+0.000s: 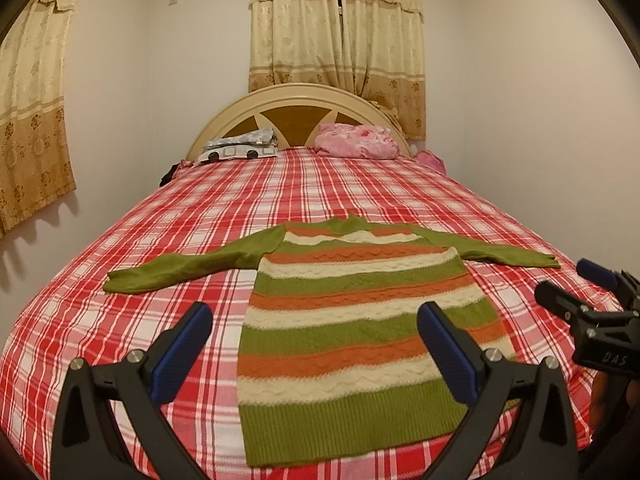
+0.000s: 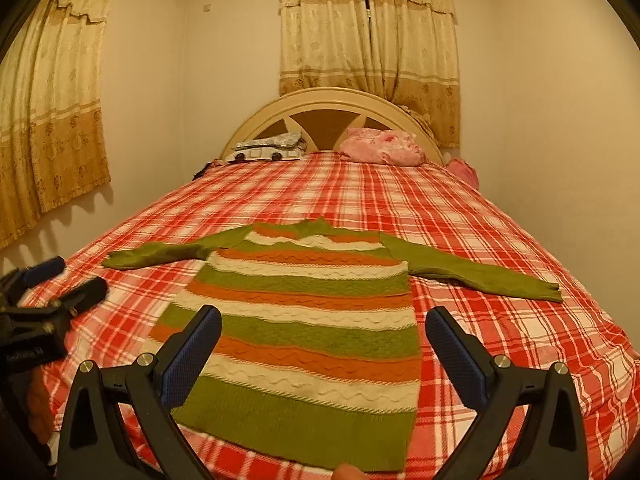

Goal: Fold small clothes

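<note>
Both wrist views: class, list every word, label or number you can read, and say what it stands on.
"DAS": on the black body of the right gripper, seen in the left wrist view.
Marking on the left gripper body, right wrist view: too blurred to read.
Nothing readable on the striped sweater.

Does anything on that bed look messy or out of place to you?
Nothing much stands out. The green, orange and cream striped knit sweater lies flat on the red plaid bedspread, sleeves spread. Both grippers, left and right, are open above it. The curtain catches behind the headboard.
</note>
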`<state>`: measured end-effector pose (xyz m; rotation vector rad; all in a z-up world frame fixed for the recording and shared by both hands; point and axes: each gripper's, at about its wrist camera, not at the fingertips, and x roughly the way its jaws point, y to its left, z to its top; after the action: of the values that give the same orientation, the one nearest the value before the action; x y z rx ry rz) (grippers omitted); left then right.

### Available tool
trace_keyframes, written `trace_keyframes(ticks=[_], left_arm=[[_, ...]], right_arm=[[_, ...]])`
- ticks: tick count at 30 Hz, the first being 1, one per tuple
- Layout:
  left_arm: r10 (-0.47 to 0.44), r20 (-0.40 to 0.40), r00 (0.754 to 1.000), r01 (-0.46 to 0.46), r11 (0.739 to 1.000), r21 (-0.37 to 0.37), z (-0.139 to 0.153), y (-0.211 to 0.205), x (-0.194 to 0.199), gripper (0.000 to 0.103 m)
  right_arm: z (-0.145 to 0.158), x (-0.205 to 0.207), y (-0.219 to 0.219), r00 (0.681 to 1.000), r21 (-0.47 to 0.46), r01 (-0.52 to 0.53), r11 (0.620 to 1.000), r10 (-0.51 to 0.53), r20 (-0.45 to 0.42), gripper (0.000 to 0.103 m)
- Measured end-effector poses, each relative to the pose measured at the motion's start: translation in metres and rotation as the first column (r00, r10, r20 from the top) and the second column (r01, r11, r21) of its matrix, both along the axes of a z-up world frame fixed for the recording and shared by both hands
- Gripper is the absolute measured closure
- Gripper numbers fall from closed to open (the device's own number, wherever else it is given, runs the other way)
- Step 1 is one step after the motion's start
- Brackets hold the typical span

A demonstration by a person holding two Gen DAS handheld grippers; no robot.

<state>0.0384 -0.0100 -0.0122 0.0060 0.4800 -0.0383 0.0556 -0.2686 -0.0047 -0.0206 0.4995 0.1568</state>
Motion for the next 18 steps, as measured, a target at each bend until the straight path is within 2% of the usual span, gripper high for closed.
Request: trace_keyframes(ticks=[9, 18], left_arm=[[-0.027, -0.047, 0.999, 0.028, 0.999, 0.034, -0.016, -0.013, 0.065, 0.000], [-0.046, -0.086, 0.995, 0.053, 0.996, 0.077, -0.038, -0.033, 0.129, 0.000]], right_arm=[[-0.038, 0.058, -0.037, 0.992, -0.037, 0.075, 0.997, -0.078, -0.102, 0.001], [-0.060, 0.130, -0.102, 0.967, -0.085, 0.181, 0.980, -0.193, -0.168, 0.001]])
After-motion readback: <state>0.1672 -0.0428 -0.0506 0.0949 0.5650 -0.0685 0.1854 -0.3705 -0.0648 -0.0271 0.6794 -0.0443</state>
